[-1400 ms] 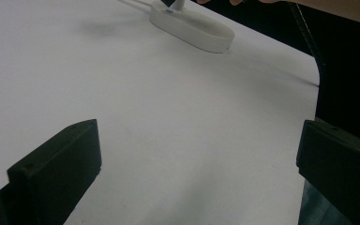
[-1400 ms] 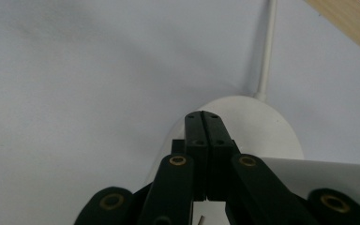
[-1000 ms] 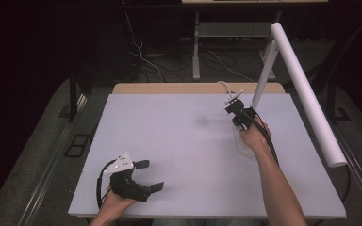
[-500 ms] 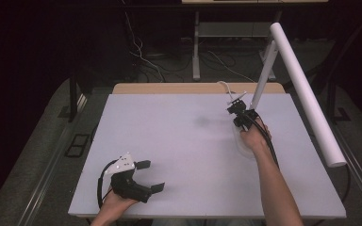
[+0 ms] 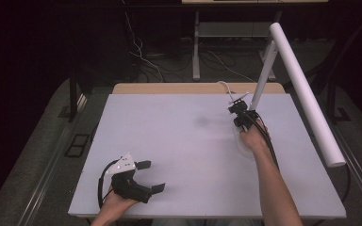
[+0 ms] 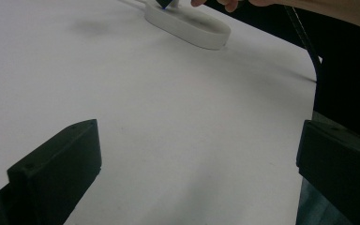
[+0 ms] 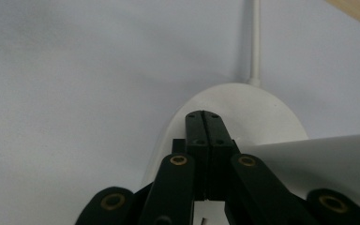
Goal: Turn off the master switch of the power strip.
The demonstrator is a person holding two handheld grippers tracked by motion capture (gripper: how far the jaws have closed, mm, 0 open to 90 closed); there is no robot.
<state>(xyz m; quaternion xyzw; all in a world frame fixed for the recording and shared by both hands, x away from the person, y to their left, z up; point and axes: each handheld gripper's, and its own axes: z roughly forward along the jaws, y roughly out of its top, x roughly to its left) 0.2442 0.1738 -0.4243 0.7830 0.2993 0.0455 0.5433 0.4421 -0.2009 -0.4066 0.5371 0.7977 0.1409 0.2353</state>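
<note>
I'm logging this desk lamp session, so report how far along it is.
Done: the desk lamp stands on the table, arm raised, head unlit. In hand: the right gripper, jaws shut, tips down over the lamp's oval base, seemingly at a switch. The left gripper rests open. Left: getting it lit.

Right gripper (image 7: pixel 205 117) with jaws pressed together, tips over the white oval lamp base (image 7: pixel 262 105) (cord (image 7: pixel 254 42) running off behind) on the pale table (image 7: pixel 75 70).
</note>
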